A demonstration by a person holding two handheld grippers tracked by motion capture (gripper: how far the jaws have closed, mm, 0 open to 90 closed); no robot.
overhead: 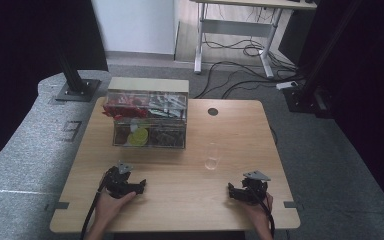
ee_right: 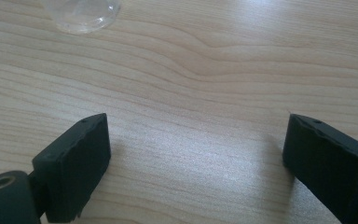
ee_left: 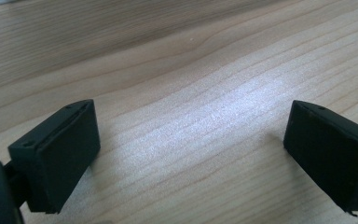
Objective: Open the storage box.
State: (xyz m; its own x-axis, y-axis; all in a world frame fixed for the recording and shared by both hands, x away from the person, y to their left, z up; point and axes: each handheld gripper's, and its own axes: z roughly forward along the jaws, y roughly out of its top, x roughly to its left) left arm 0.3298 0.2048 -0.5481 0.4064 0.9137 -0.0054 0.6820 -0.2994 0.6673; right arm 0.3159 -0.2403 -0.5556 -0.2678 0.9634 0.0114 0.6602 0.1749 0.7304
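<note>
While we look down from the high view, our left gripper [overhead: 141, 186] and our right gripper [overhead: 230, 190] rest near the front edge of the pale wooden table [overhead: 180, 200], well apart, each held by a hand at the bottom of the picture, with nothing between their jaws. Between them and farther back, nearer the right one, stands a small clear plastic cup [overhead: 212, 156], and behind it to the left sits a clear plastic box with compartments [overhead: 147, 120] holding red, yellow-green and dark items too small for us to identify. Along the left gripper [ee_left: 191, 144] view, we see both black jaws spread wide over bare wood grain, gripping nothing. Along the right gripper [ee_right: 196, 154] view, the jaws stand equally wide and empty, and the rim of the clear cup [ee_right: 81, 16] shows at the top left, well apart from them.
</note>
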